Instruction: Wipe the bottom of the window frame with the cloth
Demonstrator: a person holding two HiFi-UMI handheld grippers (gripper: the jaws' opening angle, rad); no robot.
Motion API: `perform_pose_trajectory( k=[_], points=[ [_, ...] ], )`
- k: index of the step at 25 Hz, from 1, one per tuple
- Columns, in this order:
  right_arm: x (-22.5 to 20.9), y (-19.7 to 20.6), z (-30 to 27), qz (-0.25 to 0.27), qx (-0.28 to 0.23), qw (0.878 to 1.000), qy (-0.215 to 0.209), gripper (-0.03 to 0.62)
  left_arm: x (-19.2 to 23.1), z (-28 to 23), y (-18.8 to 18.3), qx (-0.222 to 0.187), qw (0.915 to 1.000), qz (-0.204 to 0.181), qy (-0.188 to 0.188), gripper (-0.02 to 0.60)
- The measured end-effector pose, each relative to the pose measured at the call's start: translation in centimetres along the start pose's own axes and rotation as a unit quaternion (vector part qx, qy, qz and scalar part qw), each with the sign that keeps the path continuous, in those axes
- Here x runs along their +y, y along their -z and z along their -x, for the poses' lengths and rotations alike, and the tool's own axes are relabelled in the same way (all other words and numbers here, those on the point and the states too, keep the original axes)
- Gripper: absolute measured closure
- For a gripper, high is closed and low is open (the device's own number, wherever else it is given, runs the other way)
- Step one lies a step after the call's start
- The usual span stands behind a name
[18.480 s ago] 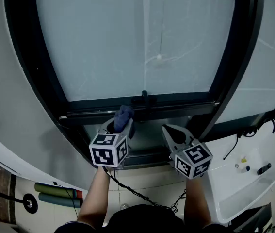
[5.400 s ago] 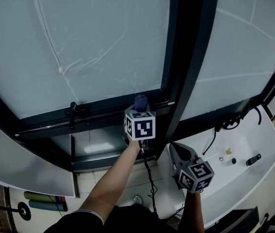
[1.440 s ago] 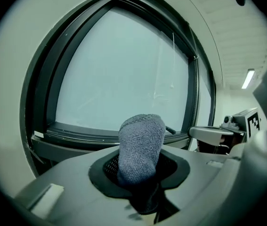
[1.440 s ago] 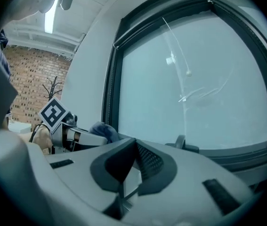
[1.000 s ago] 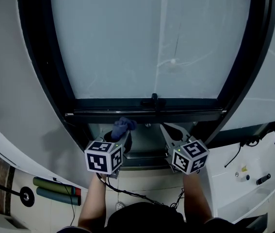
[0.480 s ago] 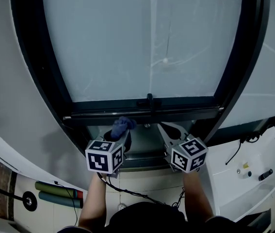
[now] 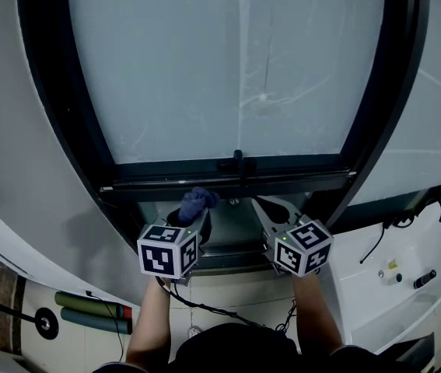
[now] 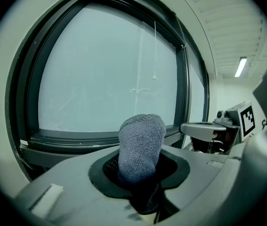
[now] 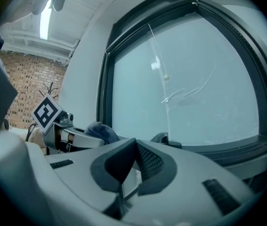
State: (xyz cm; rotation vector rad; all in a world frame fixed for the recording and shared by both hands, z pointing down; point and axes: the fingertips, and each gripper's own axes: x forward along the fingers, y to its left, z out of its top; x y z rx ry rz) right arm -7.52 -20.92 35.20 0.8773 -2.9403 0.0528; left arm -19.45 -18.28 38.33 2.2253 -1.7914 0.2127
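Cloth (image 7: 197, 202), blue terry, is bunched in the left gripper (image 7: 192, 213). The jaws clamp its lower end, and a rounded wad stands free past the tips. It sits just below the frame's bottom rail (image 7: 166, 179), left of the latch (image 7: 238, 162), seemingly clear of the rail. It looks soft, light and limp, and likely to drag rather than slide. A low hold on the wad therefore suits, leaving the top free to press on the rail. The right gripper (image 7: 270, 209) hangs beside it, jaws together on nothing. Count: one cloth, two grippers, one rail, one latch.
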Motion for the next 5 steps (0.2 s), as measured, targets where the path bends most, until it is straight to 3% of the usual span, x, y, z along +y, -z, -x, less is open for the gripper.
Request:
perform_pose_trajectory(
  k=[5],
  points=[
    [0.24, 0.25, 0.22, 0.000, 0.001, 1.000, 0.000, 0.594, -0.20, 0.16, 0.46, 0.003, 1.0000, 0.002, 0.003, 0.456]
  ],
)
